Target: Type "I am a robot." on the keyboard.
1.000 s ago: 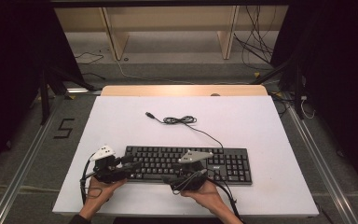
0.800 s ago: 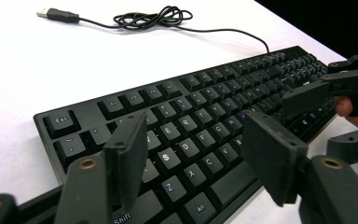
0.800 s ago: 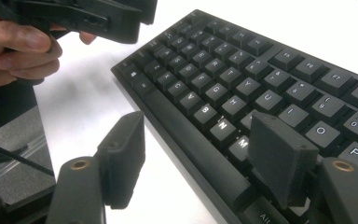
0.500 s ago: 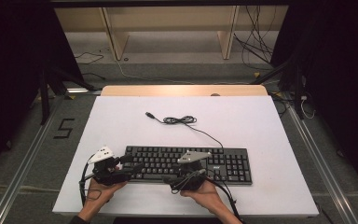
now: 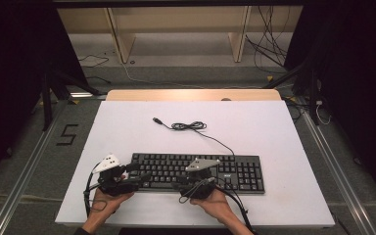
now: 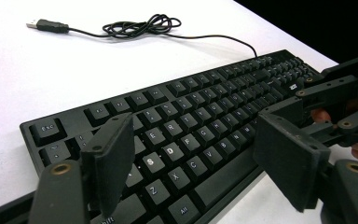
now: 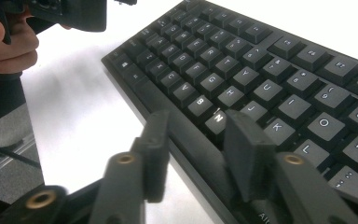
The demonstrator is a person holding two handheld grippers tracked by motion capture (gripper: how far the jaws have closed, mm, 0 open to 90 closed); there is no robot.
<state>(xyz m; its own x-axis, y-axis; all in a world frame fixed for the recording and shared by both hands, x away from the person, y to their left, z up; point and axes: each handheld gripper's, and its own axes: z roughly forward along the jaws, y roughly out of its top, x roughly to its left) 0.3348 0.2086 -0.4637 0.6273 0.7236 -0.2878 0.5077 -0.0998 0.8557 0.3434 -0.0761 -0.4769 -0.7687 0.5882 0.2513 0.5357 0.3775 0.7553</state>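
Hovering both grippers at the keyboard's (image 5: 196, 171) near edge, we have gripped nothing yet: left gripper (image 6: 200, 163) wide open above its keys, right gripper (image 7: 200, 158) half-open straddling its front rim.

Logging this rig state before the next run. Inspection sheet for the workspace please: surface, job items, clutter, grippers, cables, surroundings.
Surface: white table, wooden strip along the far edge.
Job's things: black keyboard lying flat near the front edge, keys up.
Clutter: nothing seen.
Grippers: left gripper open, jaws over the keyboard's left end; right gripper open, jaws astride the front edge near the space bar. Neither grips anything.
Cables: keyboard cable loosely coiled behind the keyboard, USB plug lying free, unplugged.
Surroundings: wooden shelving behind, loose wires on the floor, a floor mark like a 5 at left.
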